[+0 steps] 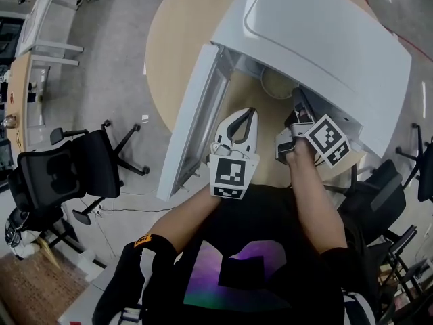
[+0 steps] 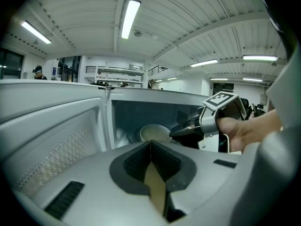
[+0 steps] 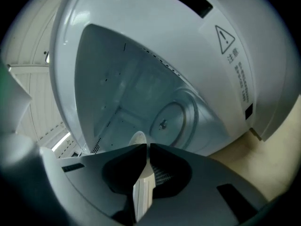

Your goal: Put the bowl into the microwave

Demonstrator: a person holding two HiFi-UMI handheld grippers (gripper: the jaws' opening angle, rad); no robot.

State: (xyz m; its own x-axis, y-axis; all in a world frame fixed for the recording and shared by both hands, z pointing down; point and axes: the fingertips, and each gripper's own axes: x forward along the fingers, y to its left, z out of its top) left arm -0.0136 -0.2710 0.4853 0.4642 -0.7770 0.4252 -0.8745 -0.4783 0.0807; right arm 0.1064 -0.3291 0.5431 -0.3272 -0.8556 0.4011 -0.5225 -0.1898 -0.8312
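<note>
The white microwave (image 1: 325, 39) stands on a round wooden table (image 1: 169, 46) with its door (image 1: 193, 120) swung open to the left. A pale bowl (image 1: 276, 83) sits just inside the cavity; in the left gripper view the bowl (image 2: 154, 133) shows at the cavity's middle. My right gripper (image 1: 295, 97) reaches into the cavity and is shut on the bowl's rim (image 3: 138, 138), with the turntable (image 3: 171, 119) beyond it. My left gripper (image 1: 250, 114) hovers in front of the opening, shut with nothing in it, beside the door's inner face (image 2: 51, 140).
A black office chair (image 1: 67, 168) stands on the floor to the left, another chair (image 1: 379, 188) is at the right. White desks (image 1: 47, 19) are at the far left. The person's arms and dark shirt (image 1: 237, 269) fill the bottom.
</note>
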